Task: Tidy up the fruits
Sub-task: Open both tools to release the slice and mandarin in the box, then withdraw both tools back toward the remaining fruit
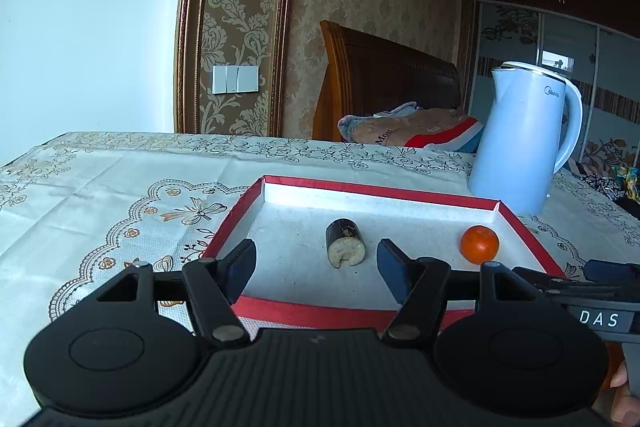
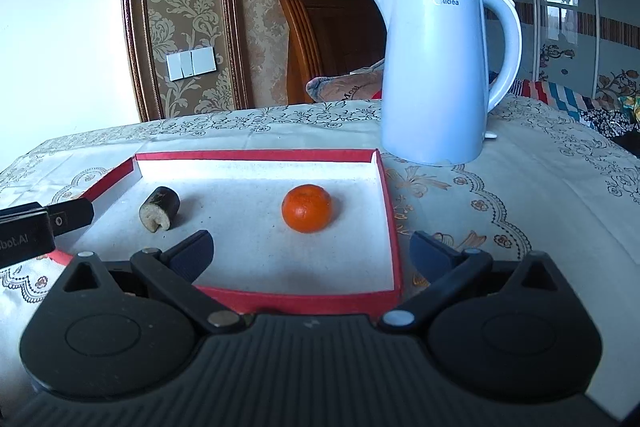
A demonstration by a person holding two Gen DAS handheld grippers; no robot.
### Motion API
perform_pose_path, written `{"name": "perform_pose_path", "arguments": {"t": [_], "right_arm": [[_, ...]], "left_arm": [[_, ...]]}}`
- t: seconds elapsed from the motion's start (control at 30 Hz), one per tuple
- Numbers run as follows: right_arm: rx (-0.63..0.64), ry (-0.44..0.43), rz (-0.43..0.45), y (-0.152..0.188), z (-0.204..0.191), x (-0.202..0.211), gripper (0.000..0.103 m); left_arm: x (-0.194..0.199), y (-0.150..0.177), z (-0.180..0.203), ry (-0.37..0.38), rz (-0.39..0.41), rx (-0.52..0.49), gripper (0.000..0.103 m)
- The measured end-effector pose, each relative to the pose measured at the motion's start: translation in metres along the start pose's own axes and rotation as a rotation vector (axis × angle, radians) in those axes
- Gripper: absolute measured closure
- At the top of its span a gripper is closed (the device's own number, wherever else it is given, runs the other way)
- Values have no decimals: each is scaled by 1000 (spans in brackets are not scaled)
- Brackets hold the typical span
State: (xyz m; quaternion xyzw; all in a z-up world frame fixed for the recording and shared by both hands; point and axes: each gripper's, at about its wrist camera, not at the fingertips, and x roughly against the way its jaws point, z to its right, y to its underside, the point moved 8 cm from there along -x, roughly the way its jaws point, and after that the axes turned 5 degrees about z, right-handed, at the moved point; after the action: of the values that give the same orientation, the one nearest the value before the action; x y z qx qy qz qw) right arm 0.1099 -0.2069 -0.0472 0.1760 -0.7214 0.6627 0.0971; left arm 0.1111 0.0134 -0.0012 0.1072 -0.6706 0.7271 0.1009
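A shallow red-rimmed box [image 1: 376, 191] [image 2: 256, 155] with a white floor lies on the table. On its floor lie a short dark-skinned piece of sugarcane [image 1: 345, 243] [image 2: 159, 213] on its side and an orange tangerine [image 1: 479, 244] [image 2: 307, 208]. My left gripper [image 1: 316, 269] hovers over the box's near edge, open, with the sugarcane just beyond its fingertips and untouched. My right gripper [image 2: 312, 255] is open wide near the box's near right corner, the tangerine ahead of it and free. Each gripper shows at the other view's edge.
A pale blue electric kettle [image 1: 524, 139] [image 2: 436, 71] stands on the patterned tablecloth [image 1: 120, 187] just behind the box's far right corner. A wooden headboard and bedding lie beyond the table. A hand [image 1: 624, 399] holds the right gripper's grip.
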Motion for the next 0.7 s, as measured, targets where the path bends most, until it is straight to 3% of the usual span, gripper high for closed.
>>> {"name": "perform_pose_path", "arguments": {"t": [0.7], "right_arm": [[36, -13, 26, 16, -2, 37, 0]], "left_arm": [[27, 45, -5, 63, -131, -21, 36]]}}
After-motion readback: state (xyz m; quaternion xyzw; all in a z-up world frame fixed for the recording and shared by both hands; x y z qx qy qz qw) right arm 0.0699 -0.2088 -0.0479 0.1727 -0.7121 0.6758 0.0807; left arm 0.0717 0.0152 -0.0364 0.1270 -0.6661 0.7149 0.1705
